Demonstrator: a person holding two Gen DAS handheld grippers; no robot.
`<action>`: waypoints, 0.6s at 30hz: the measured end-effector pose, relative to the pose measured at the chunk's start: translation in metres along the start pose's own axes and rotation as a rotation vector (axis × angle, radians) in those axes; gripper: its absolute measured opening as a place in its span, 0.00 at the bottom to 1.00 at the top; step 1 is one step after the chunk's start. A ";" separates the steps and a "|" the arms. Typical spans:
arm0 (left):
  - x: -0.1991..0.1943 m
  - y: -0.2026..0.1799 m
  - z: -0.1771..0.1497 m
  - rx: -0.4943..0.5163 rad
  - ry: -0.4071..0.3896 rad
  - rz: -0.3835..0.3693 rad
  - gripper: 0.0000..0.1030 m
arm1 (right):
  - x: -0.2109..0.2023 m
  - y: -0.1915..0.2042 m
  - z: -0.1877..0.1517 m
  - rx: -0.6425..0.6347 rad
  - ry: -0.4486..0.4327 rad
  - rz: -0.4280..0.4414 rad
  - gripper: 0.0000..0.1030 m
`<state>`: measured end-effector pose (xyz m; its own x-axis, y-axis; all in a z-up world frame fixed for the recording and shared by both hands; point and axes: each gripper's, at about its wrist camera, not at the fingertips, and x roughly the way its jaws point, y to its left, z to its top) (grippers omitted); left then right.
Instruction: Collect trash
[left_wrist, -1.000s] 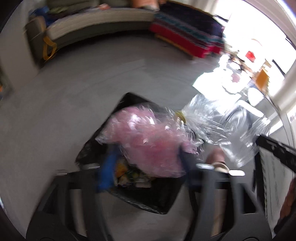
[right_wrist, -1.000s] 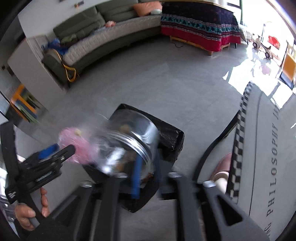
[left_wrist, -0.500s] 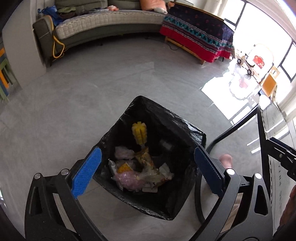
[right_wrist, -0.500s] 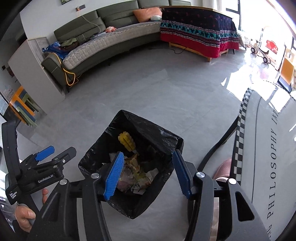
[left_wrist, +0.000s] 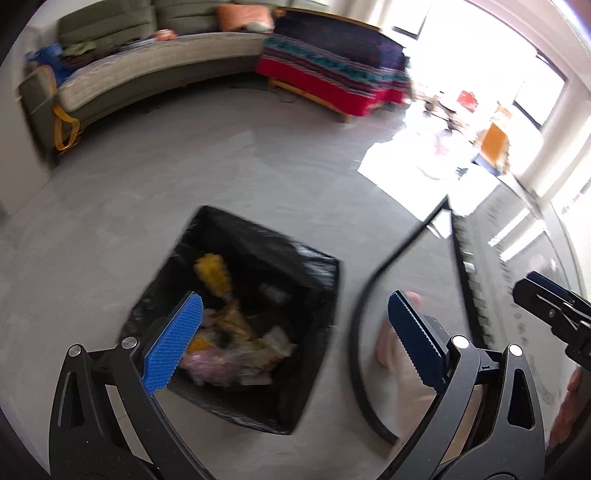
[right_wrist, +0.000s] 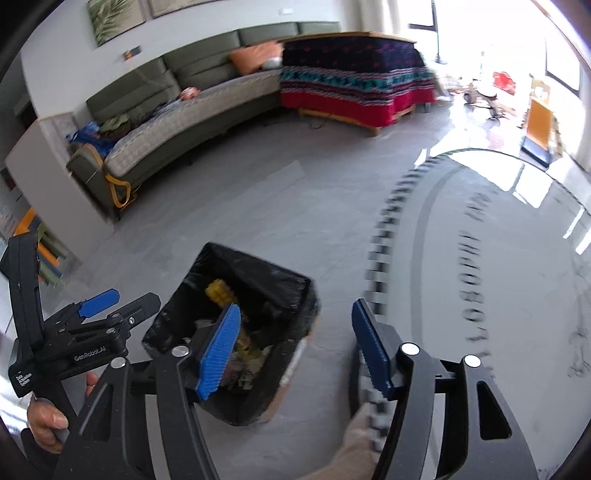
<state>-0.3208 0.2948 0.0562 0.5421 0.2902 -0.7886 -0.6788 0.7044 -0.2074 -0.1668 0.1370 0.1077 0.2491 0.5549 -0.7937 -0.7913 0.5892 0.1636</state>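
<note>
A bin with a black liner (left_wrist: 295, 254) stands on the grey floor, holding a yellow corn cob (left_wrist: 212, 273), a pink bag (left_wrist: 207, 363) and crumpled wrappers. My left gripper (left_wrist: 293, 341) hangs open above the bin's right side, nothing between its blue pads. In the right wrist view the bin (right_wrist: 266, 267) sits at lower left with the corn cob (right_wrist: 221, 291) showing. My right gripper (right_wrist: 293, 350) is over the bin's right edge, its jaws opening and empty. The left gripper (right_wrist: 125, 304) appears beside it in a hand.
A round table (right_wrist: 498, 258) with a checkered rim and lettering fills the right side, its black leg (left_wrist: 399, 258) curving down beside the bin. A person's foot (left_wrist: 391, 343) is next to that leg. A green sofa (right_wrist: 184, 107) and a patterned bed (right_wrist: 351, 81) stand far back.
A second ago the left gripper held a pink bag and the right a clear one over the bin. Both let go; the trash lies inside, and both grippers have shifted right and up.
</note>
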 end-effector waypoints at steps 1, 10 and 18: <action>0.001 -0.009 0.000 0.017 0.002 -0.016 0.94 | -0.006 -0.010 -0.003 0.018 -0.011 -0.016 0.69; 0.014 -0.112 -0.003 0.180 0.046 -0.172 0.94 | -0.054 -0.099 -0.033 0.151 -0.054 -0.153 0.77; 0.023 -0.208 -0.015 0.340 0.082 -0.287 0.94 | -0.094 -0.178 -0.074 0.300 -0.090 -0.305 0.81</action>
<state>-0.1746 0.1455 0.0727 0.6343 0.0094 -0.7730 -0.2977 0.9258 -0.2330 -0.0904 -0.0636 0.1104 0.5047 0.3700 -0.7800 -0.4800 0.8712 0.1027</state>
